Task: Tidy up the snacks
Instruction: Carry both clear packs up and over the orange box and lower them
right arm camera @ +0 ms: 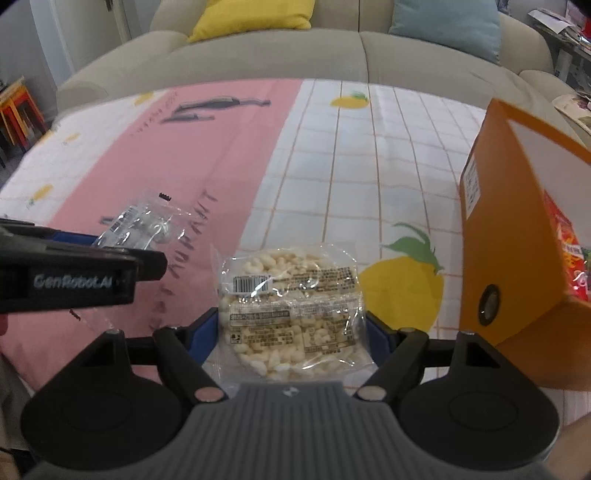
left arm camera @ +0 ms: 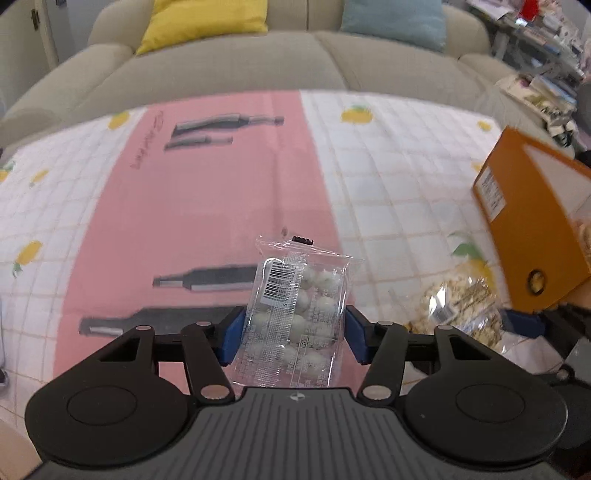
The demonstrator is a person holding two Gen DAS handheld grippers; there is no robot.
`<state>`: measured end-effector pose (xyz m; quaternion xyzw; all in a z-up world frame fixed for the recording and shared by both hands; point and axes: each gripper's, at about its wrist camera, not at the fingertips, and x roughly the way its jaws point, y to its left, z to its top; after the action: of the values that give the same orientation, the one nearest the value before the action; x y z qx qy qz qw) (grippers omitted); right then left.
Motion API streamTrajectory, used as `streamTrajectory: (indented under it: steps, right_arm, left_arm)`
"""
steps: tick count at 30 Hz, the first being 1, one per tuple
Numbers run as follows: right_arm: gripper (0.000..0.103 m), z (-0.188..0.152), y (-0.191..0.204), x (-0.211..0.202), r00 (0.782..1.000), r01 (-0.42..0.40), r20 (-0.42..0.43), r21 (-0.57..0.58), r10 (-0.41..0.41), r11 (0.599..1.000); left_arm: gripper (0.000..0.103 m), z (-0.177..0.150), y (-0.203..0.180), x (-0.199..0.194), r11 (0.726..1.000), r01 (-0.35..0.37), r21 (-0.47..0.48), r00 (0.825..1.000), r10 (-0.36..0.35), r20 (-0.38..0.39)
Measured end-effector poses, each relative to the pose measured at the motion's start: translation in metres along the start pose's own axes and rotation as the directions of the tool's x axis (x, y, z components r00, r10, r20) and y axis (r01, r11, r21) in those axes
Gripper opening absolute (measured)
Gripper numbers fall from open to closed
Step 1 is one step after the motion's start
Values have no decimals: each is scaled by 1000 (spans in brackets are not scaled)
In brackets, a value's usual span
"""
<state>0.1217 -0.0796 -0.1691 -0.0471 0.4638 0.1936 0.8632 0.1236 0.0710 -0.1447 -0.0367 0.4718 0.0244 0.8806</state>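
My left gripper [left arm camera: 293,334] is shut on a clear packet of white round candies [left arm camera: 295,314], held upright above the table. The same packet [right arm camera: 142,221] and the left gripper's black body [right arm camera: 74,278] show at the left of the right wrist view. My right gripper [right arm camera: 291,332] is shut on a clear packet with a round puffed rice cake [right arm camera: 291,314]; that packet also shows at the right of the left wrist view [left arm camera: 461,310]. An open orange box [right arm camera: 517,236] stands at the right, with a red snack bag [right arm camera: 569,258] inside.
The table carries a white grid cloth with lemon prints [right arm camera: 369,177] and a pink poster with bottle pictures [left arm camera: 207,192]. A beige sofa [left arm camera: 229,62] with a yellow cushion [left arm camera: 207,18] and a blue cushion [left arm camera: 399,18] lies behind. Cluttered shelves [left arm camera: 546,44] stand far right.
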Motion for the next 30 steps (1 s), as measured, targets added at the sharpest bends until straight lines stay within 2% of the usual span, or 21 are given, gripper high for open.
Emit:
streamTrajectory:
  steps: [9, 18, 23, 30]
  right_arm:
    - [77, 4, -15, -64, 997, 4, 75, 43, -7, 999]
    - [77, 17, -65, -126, 982, 19, 182, 118, -41, 993]
    - [77, 28, -97, -149, 975, 36, 214, 127, -63, 991]
    - [77, 48, -147, -181, 961, 94, 246, 127, -123, 988]
  left_arm:
    - [64, 16, -17, -44, 995, 91, -38, 994, -89, 56]
    - [64, 38, -43, -83, 982, 184, -53, 975, -175, 138]
    - [64, 58, -68, -94, 970, 240, -25, 960, -233, 157]
    - [64, 92, -126, -100, 947, 312, 81, 934, -321, 157]
